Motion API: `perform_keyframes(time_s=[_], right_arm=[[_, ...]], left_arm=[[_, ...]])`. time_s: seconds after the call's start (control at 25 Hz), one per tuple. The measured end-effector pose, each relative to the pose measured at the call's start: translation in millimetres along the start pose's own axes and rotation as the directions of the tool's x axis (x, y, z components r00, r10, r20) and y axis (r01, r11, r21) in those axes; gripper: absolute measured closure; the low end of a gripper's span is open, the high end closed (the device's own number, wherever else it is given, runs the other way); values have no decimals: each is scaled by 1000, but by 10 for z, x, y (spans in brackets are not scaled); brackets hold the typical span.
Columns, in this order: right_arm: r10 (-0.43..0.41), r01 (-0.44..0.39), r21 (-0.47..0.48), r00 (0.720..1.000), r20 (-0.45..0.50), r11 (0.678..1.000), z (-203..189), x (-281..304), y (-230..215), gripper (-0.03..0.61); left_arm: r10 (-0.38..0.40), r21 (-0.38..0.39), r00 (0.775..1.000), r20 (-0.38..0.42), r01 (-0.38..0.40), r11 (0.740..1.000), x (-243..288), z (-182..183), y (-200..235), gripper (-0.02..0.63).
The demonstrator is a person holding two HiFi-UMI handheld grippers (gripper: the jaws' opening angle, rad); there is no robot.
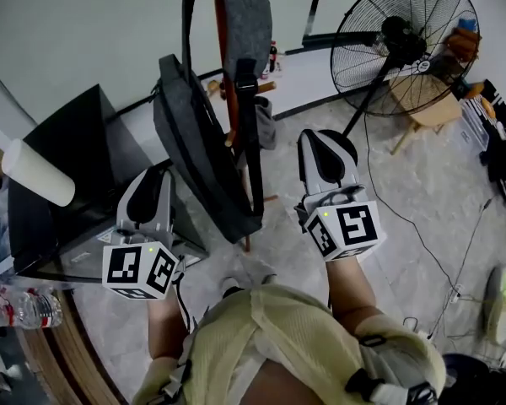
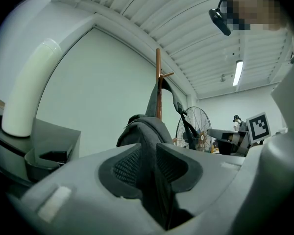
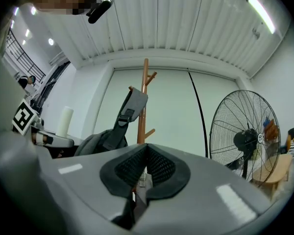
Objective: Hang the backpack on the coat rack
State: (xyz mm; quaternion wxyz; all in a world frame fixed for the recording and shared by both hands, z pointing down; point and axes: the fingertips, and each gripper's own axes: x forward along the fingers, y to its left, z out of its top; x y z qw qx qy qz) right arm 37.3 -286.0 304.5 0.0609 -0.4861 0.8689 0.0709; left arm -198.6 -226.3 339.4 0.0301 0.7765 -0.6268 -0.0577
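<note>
Against a pale wall, the dark grey backpack (image 1: 194, 154) hangs from the wooden coat rack (image 3: 145, 82) by one shoulder strap (image 1: 243, 24). The left gripper (image 2: 148, 155) pinches a fold of the bag's fabric between nearly closed jaws. The right gripper (image 3: 146, 155), jaws pressed together on nothing, points level beside the bag, apart from it, with a standing fan (image 1: 405, 40) beyond.

backpack (image 1: 198, 154) strap top cut off by upper edge; coat rack (image 1: 215, 85) pole mostly hidden behind backpack.
</note>
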Motion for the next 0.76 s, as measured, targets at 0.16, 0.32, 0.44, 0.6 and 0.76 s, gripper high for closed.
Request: perform_keyframes(time_s=[0.16, 0.32, 0.44, 0.6, 0.76], right_arm=[[5, -5, 15, 1000, -1, 1000, -1, 9, 23, 575], [8, -8, 52, 1000, 0, 999, -22, 20, 4, 575], [12, -12, 62, 1000, -5, 998, -40, 28, 2, 575], [12, -11, 63, 1000, -16, 998, -63, 25, -15, 575], [17, -16, 53, 999, -30, 998, -81, 40, -56, 575]], left_arm=[[-10, -6, 1000, -6, 10, 1000, -4, 3, 8, 522], [-27, -22, 999, -21, 27, 999, 7, -50, 5, 523], [-38, -24, 999, -34, 37, 999, 21, -86, -12, 523], [-45, -32, 998, -40, 44, 999, 43, -112, -41, 523], [-48, -50, 998, -39, 46, 998, 68, -142, -69, 523]])
